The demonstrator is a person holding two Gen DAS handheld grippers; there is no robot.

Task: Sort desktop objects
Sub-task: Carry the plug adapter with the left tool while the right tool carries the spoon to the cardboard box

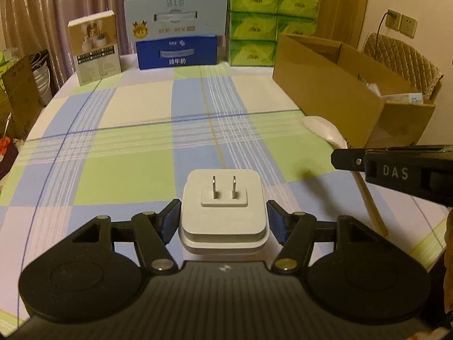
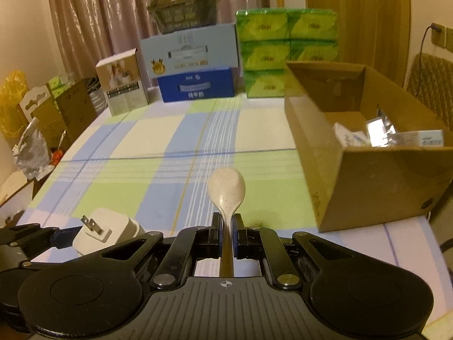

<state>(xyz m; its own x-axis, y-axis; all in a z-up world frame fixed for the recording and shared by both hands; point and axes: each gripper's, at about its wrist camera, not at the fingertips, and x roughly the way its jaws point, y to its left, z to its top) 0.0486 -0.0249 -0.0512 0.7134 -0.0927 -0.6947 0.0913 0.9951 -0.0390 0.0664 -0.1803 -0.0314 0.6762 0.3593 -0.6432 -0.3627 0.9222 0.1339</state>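
My left gripper [image 1: 223, 216] is shut on a white plug adapter [image 1: 223, 198], its two prongs facing up and away, held above the checked tablecloth. The same adapter [image 2: 104, 231] shows at the lower left of the right wrist view, between the left gripper's fingers. My right gripper [image 2: 226, 233] is shut on the handle of a speckled cream spoon [image 2: 226, 188], bowl pointing forward. In the left wrist view the spoon [image 1: 325, 130] pokes out past the right gripper's black finger [image 1: 348, 160]. An open cardboard box [image 2: 368, 181] stands to the right.
The cardboard box [image 1: 325, 93] holds small packets and a foil piece [image 2: 379, 133]. Along the table's far edge stand a small printed carton [image 1: 94, 46], stacked blue boxes [image 1: 177, 35] and green tissue packs [image 1: 271, 22]. A padded chair [image 1: 402, 62] stands behind the box.
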